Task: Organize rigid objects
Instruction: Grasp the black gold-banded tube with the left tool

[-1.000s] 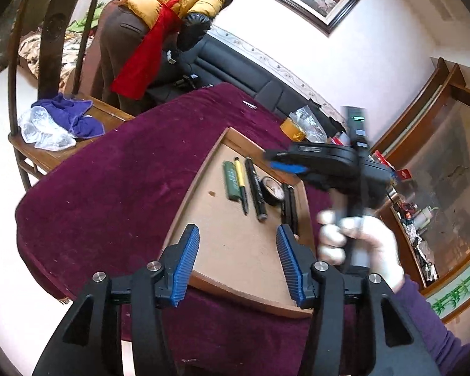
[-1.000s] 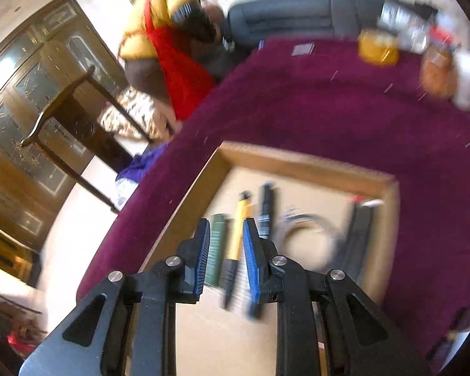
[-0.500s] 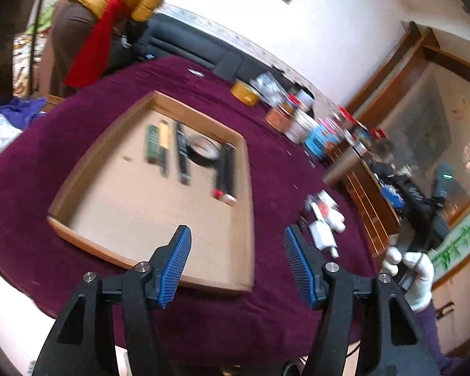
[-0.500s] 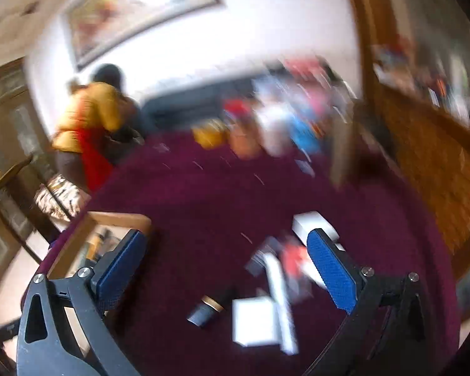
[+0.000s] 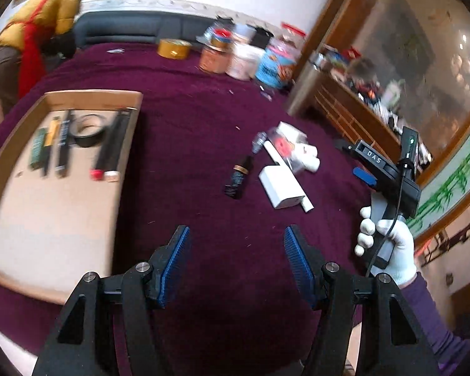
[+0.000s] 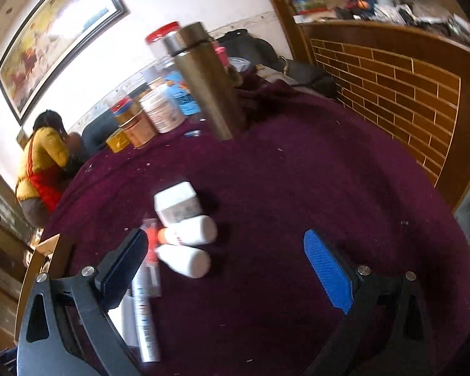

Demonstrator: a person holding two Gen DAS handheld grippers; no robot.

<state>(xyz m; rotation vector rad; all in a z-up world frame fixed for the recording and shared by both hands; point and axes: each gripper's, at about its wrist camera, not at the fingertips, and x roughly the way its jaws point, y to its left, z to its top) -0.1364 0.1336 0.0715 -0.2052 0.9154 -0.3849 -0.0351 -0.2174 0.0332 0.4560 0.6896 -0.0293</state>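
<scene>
Purple tablecloth [image 5: 188,131] beneath both wide-spread hand-held grippers.

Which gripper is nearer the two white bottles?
Right. The right gripper hangs just over the white bottles; the left gripper is farther back over bare cloth.

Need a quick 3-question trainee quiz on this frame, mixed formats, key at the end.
1. True or false: the left gripper is shut on the dark bottle.
2. Multiple choice: the black tape roll lies A) inside the cardboard tray B) on the purple cloth C) in the right gripper.
3. Fill in: beside the flat white box lie two white ____, on their sides.

Key: 1 false, both grippers are open and empty; 2 A; 3 bottles.
</scene>
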